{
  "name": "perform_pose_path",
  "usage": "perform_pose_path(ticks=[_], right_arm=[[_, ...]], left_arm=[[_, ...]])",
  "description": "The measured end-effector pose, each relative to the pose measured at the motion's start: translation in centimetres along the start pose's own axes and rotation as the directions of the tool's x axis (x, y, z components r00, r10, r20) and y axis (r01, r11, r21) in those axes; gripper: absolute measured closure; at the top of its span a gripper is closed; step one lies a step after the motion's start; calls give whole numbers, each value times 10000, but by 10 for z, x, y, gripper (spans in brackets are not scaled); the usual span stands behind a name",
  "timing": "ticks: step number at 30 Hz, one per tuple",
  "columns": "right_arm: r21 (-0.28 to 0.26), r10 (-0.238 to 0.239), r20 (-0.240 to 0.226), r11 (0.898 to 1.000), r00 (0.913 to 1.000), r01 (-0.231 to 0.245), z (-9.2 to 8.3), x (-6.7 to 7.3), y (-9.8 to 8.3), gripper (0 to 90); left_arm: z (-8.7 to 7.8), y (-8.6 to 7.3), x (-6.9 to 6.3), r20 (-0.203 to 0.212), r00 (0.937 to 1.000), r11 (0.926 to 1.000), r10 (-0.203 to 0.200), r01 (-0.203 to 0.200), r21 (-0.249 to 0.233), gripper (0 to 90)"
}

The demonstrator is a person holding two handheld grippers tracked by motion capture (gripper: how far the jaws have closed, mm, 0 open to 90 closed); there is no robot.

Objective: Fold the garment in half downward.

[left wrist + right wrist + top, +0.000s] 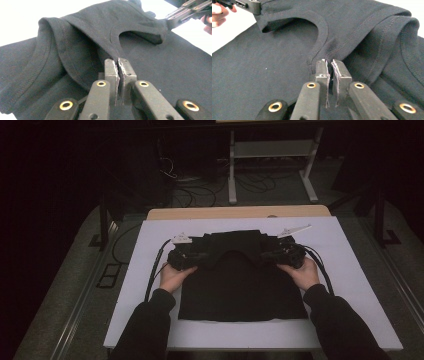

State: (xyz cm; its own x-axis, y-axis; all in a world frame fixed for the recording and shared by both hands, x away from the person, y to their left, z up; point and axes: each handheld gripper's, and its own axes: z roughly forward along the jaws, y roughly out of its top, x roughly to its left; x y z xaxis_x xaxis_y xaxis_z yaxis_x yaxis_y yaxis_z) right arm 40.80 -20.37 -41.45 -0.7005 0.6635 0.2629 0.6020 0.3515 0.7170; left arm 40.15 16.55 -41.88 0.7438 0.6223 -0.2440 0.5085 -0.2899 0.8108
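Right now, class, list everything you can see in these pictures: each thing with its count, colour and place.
T-shirt: one, black, flat on the board, top edge folded forward and lifted.
Board: one, white, covering the table.
Table: one, light wood, edge showing behind the board.
Shelf stand: one, white, on the floor beyond the table.
Cables: several, black, on the floor.
Left gripper: one, black, shut on the T-shirt.
Right gripper: one, black, shut on the T-shirt.
Hands: two, behind the grippers.
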Motion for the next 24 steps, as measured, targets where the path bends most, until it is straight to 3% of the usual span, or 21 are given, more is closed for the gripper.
perform_pose_path(ticks=[10, 16, 24], right_arm=[[-84, 82, -81, 9999, 9999, -83, -10, 4, -9, 828], [-144, 104, -176, 9998, 9998, -106, -18, 7, -16, 828], [-151, 19, -255, 9999, 9997, -22, -27, 15, -25, 828]], left_arm=[[-4, -5, -8, 120, 9998, 9997, 171, -169, -161, 854], [-14, -9, -11, 102, 9999, 9990, 44, -39, -445, 854], [-24, -16, -23, 178, 9995, 9984, 278, -268, -499, 854]])
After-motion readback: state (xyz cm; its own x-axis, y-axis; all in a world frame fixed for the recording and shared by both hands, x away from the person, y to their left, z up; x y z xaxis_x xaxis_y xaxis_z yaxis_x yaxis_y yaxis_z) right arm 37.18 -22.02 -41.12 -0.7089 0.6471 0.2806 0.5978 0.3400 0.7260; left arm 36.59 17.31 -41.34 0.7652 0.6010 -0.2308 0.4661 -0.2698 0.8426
